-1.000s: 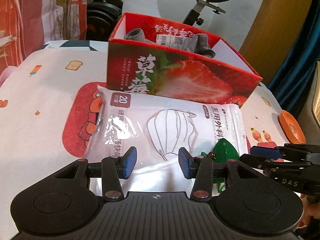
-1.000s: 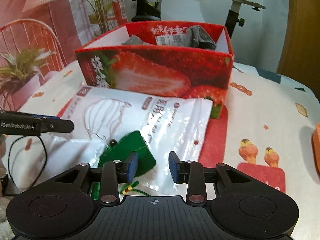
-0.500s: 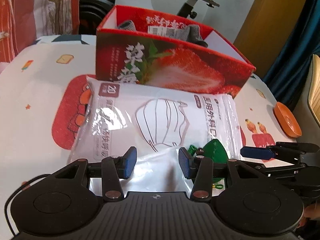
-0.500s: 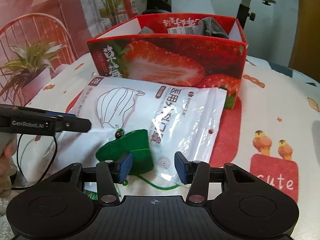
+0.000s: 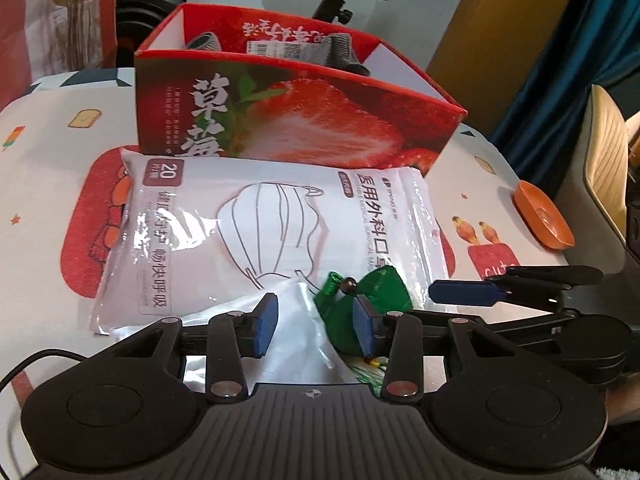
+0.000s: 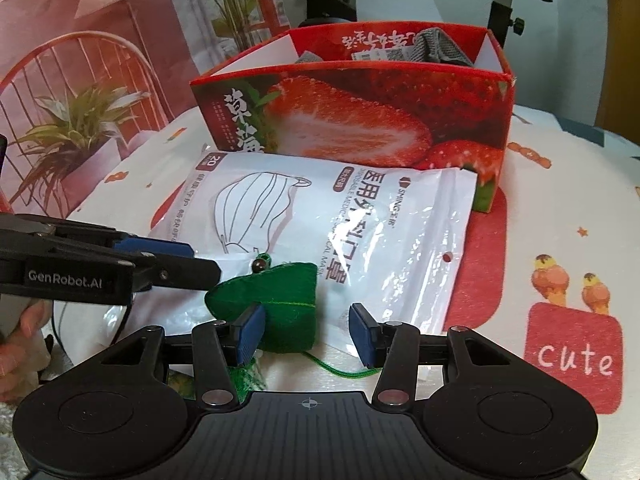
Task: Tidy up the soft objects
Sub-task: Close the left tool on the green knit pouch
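The mask packet (image 5: 276,236) is lying flat on the patterned tablecloth (image 6: 568,184), its far edge just in front of the strawberry box (image 6: 360,120), which is holding grey fabric (image 5: 340,50). A green felt pouch (image 6: 276,304) is resting on the packet's near edge. The right gripper (image 6: 306,330) is standing wide, empty, its left pad just beside the pouch. The left gripper (image 5: 316,320) is also gaping wide, holding nothing, over the packet's near edge beside the pouch.
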The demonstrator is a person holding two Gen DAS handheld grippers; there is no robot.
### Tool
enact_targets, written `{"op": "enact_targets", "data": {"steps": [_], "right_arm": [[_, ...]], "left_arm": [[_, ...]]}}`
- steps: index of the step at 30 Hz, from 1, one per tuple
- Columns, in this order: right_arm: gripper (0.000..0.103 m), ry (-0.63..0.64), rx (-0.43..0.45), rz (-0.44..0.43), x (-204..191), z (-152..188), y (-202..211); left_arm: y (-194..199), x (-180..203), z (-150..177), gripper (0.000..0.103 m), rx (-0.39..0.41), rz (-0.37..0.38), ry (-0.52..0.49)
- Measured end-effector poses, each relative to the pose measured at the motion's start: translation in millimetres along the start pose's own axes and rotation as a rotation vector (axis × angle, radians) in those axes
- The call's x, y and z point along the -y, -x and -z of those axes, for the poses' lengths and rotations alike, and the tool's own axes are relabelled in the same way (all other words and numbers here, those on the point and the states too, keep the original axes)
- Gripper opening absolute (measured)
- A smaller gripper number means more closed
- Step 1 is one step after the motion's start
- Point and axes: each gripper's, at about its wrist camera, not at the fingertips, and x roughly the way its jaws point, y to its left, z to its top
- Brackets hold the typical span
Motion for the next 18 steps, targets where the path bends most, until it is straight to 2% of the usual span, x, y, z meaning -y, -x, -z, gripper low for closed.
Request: {"op": "enact_targets", "data": {"steps": [6, 12, 18], "right_arm": [[0.044, -0.004, -0.006, -0.033, -3.6, 1.3, -4.0], [0.045, 0.002, -0.014, -0.052, -6.5, 1.1, -6.6], [0.045, 0.023, -0.020, -0.066, -12.7, 0.4, -7.9]], "left_arm": [[-4.6, -2.3, 1.4, 0.042, -0.017, 0.010, 0.019], [-3.5, -5.9, 2.0, 0.035, -0.020, 0.028, 0.043], [-4.8, -3.2, 2.4, 0.032, -0.033, 0.076, 0.036]]}}
